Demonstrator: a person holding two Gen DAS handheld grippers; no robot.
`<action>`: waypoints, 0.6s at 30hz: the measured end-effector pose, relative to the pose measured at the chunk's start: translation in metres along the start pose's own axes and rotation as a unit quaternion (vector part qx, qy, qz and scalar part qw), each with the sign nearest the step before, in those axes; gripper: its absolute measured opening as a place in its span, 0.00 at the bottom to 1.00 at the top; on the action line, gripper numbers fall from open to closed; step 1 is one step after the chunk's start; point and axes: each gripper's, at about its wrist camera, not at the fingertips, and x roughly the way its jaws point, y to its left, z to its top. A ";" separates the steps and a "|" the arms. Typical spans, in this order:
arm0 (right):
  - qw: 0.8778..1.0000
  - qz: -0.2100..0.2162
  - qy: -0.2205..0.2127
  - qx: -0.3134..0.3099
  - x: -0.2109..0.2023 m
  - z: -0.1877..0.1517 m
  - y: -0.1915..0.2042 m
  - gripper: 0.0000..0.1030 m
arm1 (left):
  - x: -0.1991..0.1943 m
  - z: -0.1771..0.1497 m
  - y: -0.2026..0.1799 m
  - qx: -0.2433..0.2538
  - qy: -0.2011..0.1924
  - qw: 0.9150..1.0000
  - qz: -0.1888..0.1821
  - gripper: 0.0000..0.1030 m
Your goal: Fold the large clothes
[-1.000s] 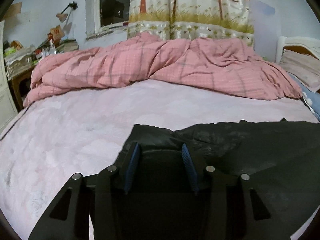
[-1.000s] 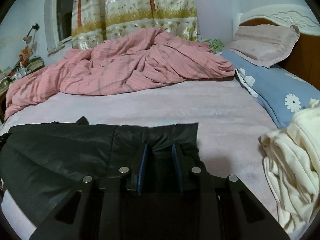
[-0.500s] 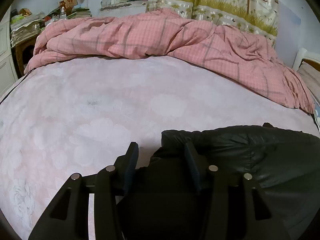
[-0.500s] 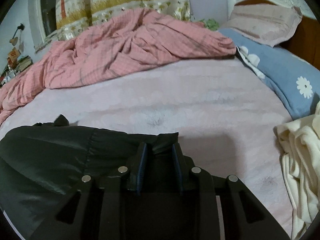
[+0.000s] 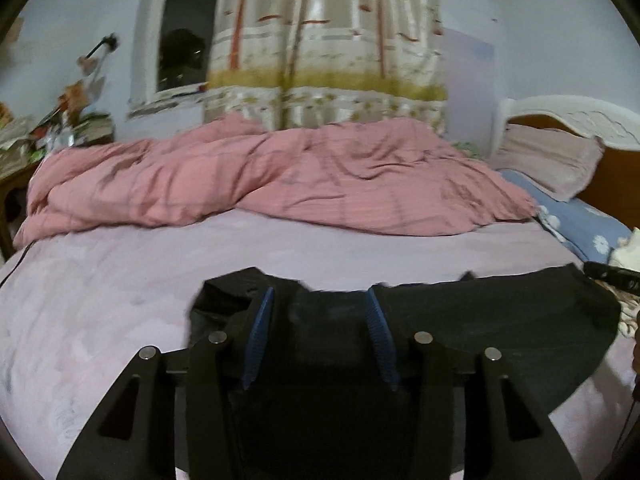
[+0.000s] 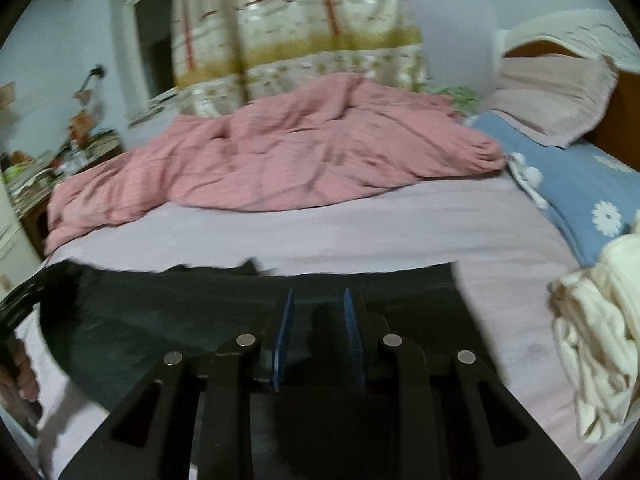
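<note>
At the far left of the room stands a cluttered side counter (image 5: 24, 148) piled with papers and small items, too blurred to identify singly; beside it a dark window (image 5: 180, 56) is set in the wall, with a patterned curtain (image 5: 324, 60) hanging to its right. Below these, a rumpled pink quilt (image 5: 280, 176) lies along the far side of the bed (image 5: 120, 280), whose pale pink sheet is bare in the middle. The task's thing, a black garment (image 5: 500, 320), lies stretched across the near part of the bed, its upper edge running roughly straight between the two tools. The left tool (image 5: 320, 304) holds the garment's left corner: black fabric fills the space between its blue pads (image 5: 258, 332), which stand at a middling width with the cloth bunched between them. Part of a hand (image 6: 20, 372) shows at the left edge of the right wrist view, next to the garment's edge. The right tool (image 6: 318, 304) holds the garment near its right end, the pads set narrow with a fold of black cloth pinched between them. Further right, a cream garment (image 6: 592, 344) lies heaped on the bed's edge, apart from the black one. Behind it rests a blue pillow with white flowers (image 6: 580, 188), a pinkish pillow (image 6: 556, 92) above that, and the headboard (image 5: 576, 116) at the far right.
</note>
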 end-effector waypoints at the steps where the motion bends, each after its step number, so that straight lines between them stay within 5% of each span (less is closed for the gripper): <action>1: 1.000 0.012 0.011 -0.014 0.002 -0.003 0.014 0.27 | -0.001 0.001 -0.008 0.007 -0.002 1.000 -0.006 0.48; 7: 0.998 0.023 0.032 -0.051 0.014 -0.026 0.056 0.27 | -0.019 -0.002 -0.041 0.041 -0.063 0.997 0.018 0.59; 9: 0.998 0.017 0.035 -0.047 0.014 -0.033 0.058 0.27 | -0.033 -0.003 -0.046 0.051 -0.099 0.994 0.020 0.78; 11: 0.999 0.007 0.021 -0.039 0.005 -0.037 0.054 0.27 | -0.046 0.000 -0.051 0.066 -0.127 0.990 -0.004 0.82; 14: 1.000 -0.021 -0.004 -0.008 -0.017 -0.046 0.040 0.28 | -0.038 0.009 -0.063 0.095 -0.101 0.990 -0.036 0.82; 18: 0.997 -0.026 -0.002 0.070 -0.043 -0.070 0.005 0.28 | 0.006 0.019 -0.064 0.066 -0.019 0.995 -0.077 0.82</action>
